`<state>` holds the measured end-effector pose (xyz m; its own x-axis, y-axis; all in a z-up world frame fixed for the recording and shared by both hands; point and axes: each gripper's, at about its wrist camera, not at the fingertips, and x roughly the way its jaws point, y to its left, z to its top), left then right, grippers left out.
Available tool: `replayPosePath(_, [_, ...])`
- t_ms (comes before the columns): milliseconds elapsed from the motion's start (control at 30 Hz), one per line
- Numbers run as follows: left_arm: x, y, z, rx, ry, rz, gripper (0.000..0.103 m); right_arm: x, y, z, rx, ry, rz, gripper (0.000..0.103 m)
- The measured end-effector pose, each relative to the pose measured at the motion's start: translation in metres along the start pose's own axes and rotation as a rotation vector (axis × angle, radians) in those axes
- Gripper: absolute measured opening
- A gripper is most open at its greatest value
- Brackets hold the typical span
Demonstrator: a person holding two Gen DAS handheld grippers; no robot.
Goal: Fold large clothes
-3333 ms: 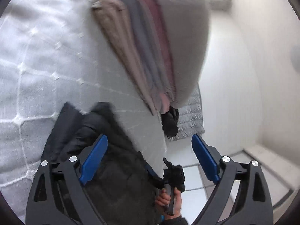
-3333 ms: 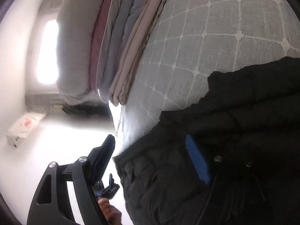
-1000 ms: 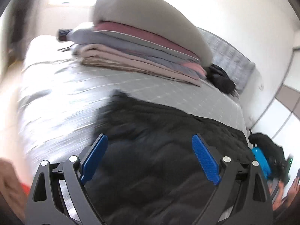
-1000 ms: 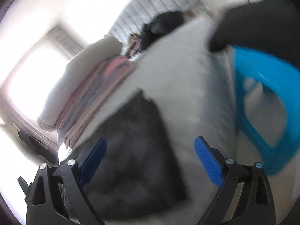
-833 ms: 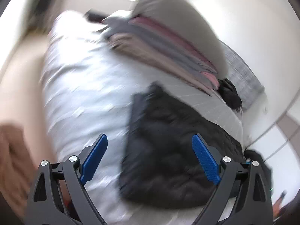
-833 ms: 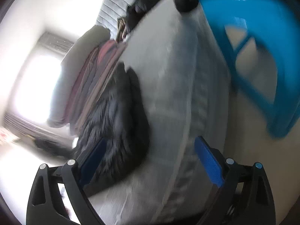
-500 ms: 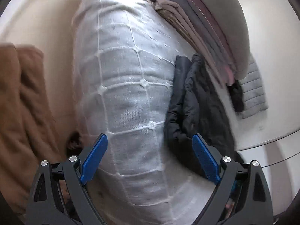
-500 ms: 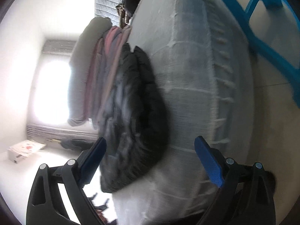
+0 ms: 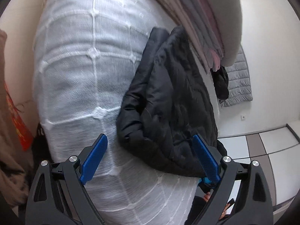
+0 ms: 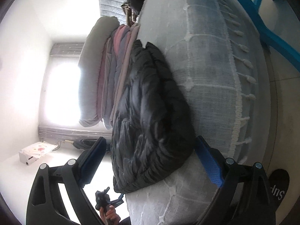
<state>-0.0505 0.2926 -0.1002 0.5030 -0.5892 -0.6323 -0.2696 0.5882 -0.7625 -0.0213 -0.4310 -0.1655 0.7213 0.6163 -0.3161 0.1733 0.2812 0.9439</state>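
Note:
A black puffer jacket point(image 9: 168, 101) lies folded into a compact bundle on the grey-white checked bed cover point(image 9: 78, 71). It also shows in the right wrist view point(image 10: 150, 116), near the bed's edge. My left gripper point(image 9: 150, 159) is open and empty, held off the near end of the jacket. My right gripper point(image 10: 151, 161) is open and empty, its blue pads either side of the jacket's near end without touching it. The left gripper and the hand holding it show small in the right wrist view point(image 10: 105, 200).
A stack of folded bedding point(image 9: 202, 18) topped by a grey pillow point(image 10: 91, 71) lies beside the jacket. A dark garment point(image 9: 221, 84) and a grey quilted headboard point(image 9: 238, 82) are at the bed's end. A blue plastic stool point(image 10: 270, 28) stands by the bed. A brown cloth point(image 9: 7, 131) hangs at left.
Both grippers let go of the jacket and swung back off the bed. The jacket now lies folded and still; both views have tilted and settled.

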Motion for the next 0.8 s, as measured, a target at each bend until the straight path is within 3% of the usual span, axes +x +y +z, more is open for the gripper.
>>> replayPosePath(33, [0.002, -0.002, 0.0, -0.005, -0.006, 0.008, 0.089, 0.001, 0.001, 0.001, -0.003, 0.004, 0.005, 0.091])
replayPosePath(133, [0.005, -0.011, -0.001, -0.022, -0.026, -0.12, 0.089, 0.001, 0.002, 0.002, -0.009, 0.011, 0.029, 0.091])
replayPosePath(200, [0.007, -0.017, -0.002, 0.002, -0.046, -0.081, 0.089, 0.0, 0.001, 0.002, -0.009, 0.015, 0.035, 0.091])
replayPosePath(267, [0.025, -0.017, -0.004, 0.001, 0.012, 0.001, 0.089, 0.001, 0.0, 0.002, -0.009, 0.025, 0.039, 0.091])
replayPosePath(467, [0.032, -0.029, -0.006, 0.051, 0.017, 0.039, 0.089, 0.002, -0.005, 0.007, -0.02, 0.049, 0.037, 0.09])
replayPosePath(500, [0.033, -0.031, -0.006, 0.055, 0.016, 0.045, 0.089, 0.002, -0.003, 0.007, -0.033, 0.049, 0.038, 0.088])
replayPosePath(533, [0.034, -0.034, -0.006, 0.065, 0.011, 0.058, 0.089, 0.004, -0.001, 0.006, -0.055, 0.057, 0.037, 0.071])
replayPosePath(567, [0.036, -0.036, -0.007, 0.076, 0.0, 0.07, 0.085, 0.005, 0.002, 0.006, -0.072, 0.061, 0.016, 0.052])
replayPosePath(600, [0.037, -0.038, -0.007, 0.085, -0.006, 0.082, 0.079, 0.006, 0.003, 0.006, -0.08, 0.058, -0.01, 0.043])
replayPosePath(633, [0.04, -0.042, -0.007, 0.104, -0.009, 0.111, 0.063, 0.007, 0.002, 0.006, -0.08, 0.055, -0.029, 0.025])
replayPosePath(667, [0.043, -0.043, -0.006, 0.115, -0.006, 0.129, 0.045, 0.007, 0.001, 0.007, -0.076, 0.05, -0.037, 0.022])
replayPosePath(767, [0.049, -0.046, 0.0, 0.125, -0.003, 0.122, 0.024, 0.005, 0.002, 0.006, -0.081, 0.034, -0.034, 0.017])
replayPosePath(800, [0.049, -0.051, 0.001, 0.14, -0.012, 0.119, 0.022, 0.003, 0.004, 0.004, -0.088, 0.029, -0.03, 0.016])
